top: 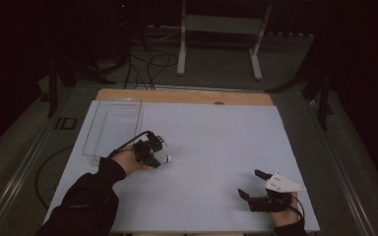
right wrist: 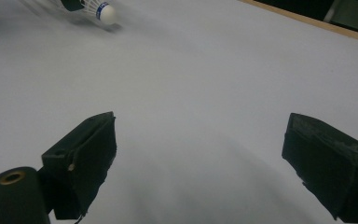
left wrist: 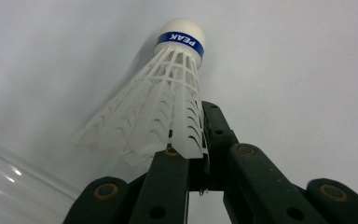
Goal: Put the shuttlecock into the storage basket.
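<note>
Shuttlecock (top: 164, 158) is lying at nine o'clock on the white counter (top: 211, 147), its skirt being pinched by the left gripper (left wrist: 186, 154), whose jaws are clamping together on it. Lifting gently would avoid crushing the plastic skirt. "PEAK" is reading on its blue band. Right gripper (top: 254, 184), at five o'clock, is resting with jaws apart.
</note>
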Demonstrator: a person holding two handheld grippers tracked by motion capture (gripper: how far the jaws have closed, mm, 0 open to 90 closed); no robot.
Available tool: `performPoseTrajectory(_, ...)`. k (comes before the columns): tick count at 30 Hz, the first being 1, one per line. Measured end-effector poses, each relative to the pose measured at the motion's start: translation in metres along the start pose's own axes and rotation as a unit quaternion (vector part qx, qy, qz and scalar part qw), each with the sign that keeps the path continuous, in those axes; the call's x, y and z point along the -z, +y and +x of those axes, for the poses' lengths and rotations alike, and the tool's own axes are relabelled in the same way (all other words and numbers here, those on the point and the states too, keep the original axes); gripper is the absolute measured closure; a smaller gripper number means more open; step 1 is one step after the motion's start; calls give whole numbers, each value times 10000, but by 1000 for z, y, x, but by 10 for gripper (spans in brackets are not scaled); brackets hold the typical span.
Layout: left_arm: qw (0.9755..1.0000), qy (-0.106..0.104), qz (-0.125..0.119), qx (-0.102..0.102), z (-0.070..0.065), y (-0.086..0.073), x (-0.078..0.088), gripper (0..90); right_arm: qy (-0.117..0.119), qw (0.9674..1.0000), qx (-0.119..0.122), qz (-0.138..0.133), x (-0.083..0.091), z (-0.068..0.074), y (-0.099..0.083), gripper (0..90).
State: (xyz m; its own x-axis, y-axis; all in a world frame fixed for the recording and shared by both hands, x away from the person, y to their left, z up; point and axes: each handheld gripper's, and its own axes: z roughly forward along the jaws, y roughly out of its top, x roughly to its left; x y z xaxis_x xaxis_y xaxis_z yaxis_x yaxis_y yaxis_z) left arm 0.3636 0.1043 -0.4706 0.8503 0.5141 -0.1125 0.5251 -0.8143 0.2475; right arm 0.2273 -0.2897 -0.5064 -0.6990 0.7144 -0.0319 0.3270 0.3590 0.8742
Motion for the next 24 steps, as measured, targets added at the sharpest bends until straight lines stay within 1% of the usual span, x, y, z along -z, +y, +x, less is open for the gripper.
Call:
performPoseTrajectory(2,10000,-37,18,-58,-1,1,2,897,-1,10000,2,-2,0,0,0,98)
performPoseTrajectory(4,10000,-39,8,-89,-2,1,3,897,-9,10000,4,-5,0,0,0,98)
performPoseTrajectory(9,9998,-121,-9,-165,-4,2,9,897,-18,10000,17,-27,0,0,0,98)
performPoseTrajectory(14,9997,-121,17,-216,-5,2,13,898,-42,10000,40,-35,0,0,0,98)
performPoseTrajectory(15,9996,-148,32,-252,-6,2,15,898,-42,10000,37,-38,0,0,0,98)
performPoseTrajectory(21,9992,-142,47,-363,-9,2,22,897,-41,10000,29,-52,-1,0,-1,98)
performPoseTrajectory(22,9992,-115,45,-392,-9,2,24,898,-39,10000,26,-51,-1,0,-1,98)
performPoseTrajectory(24,9989,-148,36,-437,-11,2,26,897,-41,10000,27,-49,-1,0,-1,98)
